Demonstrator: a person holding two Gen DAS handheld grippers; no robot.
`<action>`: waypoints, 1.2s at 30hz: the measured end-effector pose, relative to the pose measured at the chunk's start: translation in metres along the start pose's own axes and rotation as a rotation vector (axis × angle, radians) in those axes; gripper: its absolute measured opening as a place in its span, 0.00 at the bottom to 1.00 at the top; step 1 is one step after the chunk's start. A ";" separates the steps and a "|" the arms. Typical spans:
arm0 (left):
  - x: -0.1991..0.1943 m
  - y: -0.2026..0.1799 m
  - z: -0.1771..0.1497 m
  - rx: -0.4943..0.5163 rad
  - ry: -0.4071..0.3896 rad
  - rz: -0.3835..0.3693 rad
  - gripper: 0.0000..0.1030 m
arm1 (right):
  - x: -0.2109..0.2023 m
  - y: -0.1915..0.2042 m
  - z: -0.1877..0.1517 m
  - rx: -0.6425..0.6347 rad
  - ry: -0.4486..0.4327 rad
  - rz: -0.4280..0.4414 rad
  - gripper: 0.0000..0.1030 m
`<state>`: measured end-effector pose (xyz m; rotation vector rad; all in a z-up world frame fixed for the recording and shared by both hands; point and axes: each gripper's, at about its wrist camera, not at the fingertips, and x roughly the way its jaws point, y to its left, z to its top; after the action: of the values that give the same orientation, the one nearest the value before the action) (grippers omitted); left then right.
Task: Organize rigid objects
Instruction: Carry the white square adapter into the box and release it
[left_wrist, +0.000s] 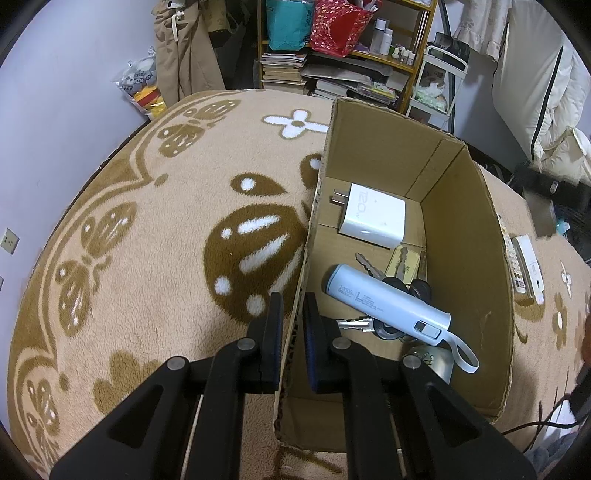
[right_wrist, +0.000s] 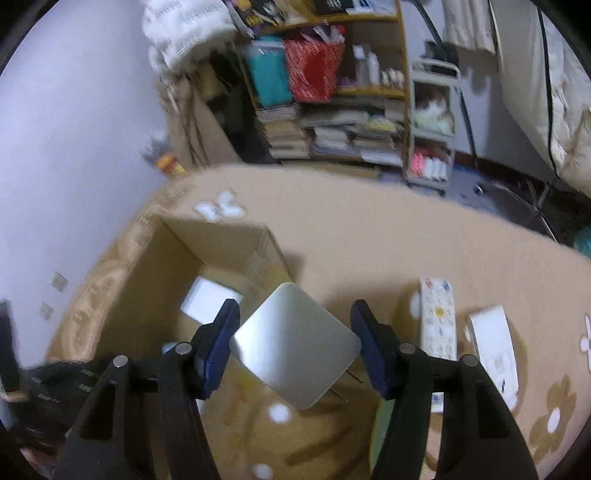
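Left gripper (left_wrist: 292, 317) pinches the cardboard box (left_wrist: 476, 229) by its near-left wall. Only the left view shows the contents: power bank (left_wrist: 388, 304), keys (left_wrist: 369, 267), white charger (left_wrist: 373, 216). Right gripper (right_wrist: 295, 345) clamps a silver square adapter (right_wrist: 295, 347) corner to corner, raised off the blanket (right_wrist: 351, 229); beyond lie two remotes (right_wrist: 439, 319).

Left tool (left_wrist: 292, 321) clamps cardboard box (left_wrist: 476, 229) wall; charger (left_wrist: 373, 216), power bank (left_wrist: 388, 304), keys (left_wrist: 406, 284) inside.

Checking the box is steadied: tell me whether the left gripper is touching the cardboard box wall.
Touching. The left wrist view shows the left gripper with both pads closed on the cardboard box wall, no gap visible.
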<state>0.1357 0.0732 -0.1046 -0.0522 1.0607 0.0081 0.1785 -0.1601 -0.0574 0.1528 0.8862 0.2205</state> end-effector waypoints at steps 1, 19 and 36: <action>0.000 0.000 0.000 0.002 -0.001 0.002 0.09 | -0.003 0.006 0.005 -0.011 -0.014 0.018 0.64; -0.004 0.001 0.001 -0.012 0.003 -0.016 0.10 | 0.030 0.080 -0.005 -0.100 0.033 0.130 0.64; -0.004 0.001 0.001 -0.007 0.000 -0.013 0.10 | 0.042 0.077 -0.022 -0.129 0.087 0.066 0.65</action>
<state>0.1346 0.0745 -0.1012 -0.0650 1.0600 0.0002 0.1775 -0.0740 -0.0859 0.0527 0.9513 0.3472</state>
